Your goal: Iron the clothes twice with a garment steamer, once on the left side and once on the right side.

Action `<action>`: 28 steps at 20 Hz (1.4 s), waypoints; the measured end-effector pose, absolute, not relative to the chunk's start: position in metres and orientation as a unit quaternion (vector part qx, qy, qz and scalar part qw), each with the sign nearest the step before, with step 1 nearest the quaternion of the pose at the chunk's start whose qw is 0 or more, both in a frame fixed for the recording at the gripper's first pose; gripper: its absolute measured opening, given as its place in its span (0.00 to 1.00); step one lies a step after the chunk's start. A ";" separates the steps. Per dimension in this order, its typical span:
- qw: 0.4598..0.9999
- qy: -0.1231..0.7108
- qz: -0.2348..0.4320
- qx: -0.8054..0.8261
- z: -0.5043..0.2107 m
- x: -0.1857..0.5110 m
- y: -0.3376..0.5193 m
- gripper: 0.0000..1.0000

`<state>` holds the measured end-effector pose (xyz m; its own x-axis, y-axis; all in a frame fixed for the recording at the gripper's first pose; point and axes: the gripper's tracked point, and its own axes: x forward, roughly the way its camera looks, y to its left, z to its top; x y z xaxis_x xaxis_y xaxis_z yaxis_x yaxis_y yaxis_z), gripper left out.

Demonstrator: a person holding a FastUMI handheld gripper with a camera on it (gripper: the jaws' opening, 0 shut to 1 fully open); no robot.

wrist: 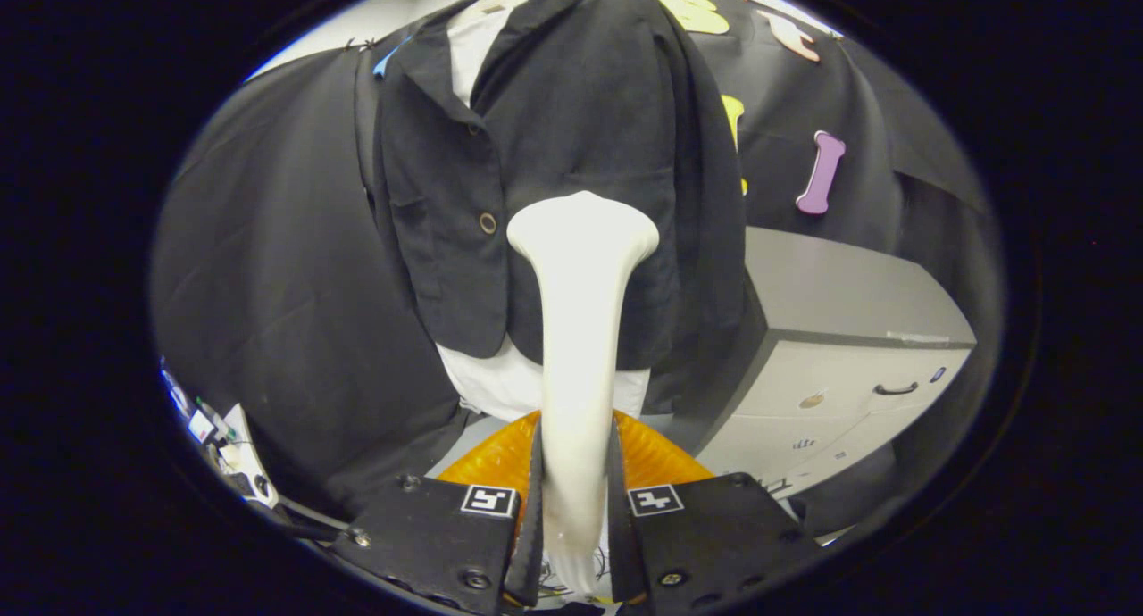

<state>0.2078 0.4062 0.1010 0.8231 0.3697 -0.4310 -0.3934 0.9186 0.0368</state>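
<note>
A black jacket (571,143) hangs over a white shirt (513,384) straight ahead, against the booth's dark wall. My gripper (578,491) is shut on the handle of a white garment steamer (580,330), which rises from between the fingers. The steamer's wide head (583,228) lies against the jacket's front panel, right of the brown button (488,222) and about level with it. The shirt's hem shows below the jacket, on both sides of the steamer's handle.
A grey cabinet (848,357) with a dark drawer handle stands to the right of the jacket. An orange object (652,460) sits low behind the fingers. Small items and cables (223,446) lie at the lower left.
</note>
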 end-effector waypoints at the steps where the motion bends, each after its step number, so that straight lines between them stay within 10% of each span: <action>1: 0.956 0.210 0.204 -0.025 0.114 0.205 0.409 0.32; 28: 0.946 0.008 0.320 -0.048 0.352 0.199 0.641 0.32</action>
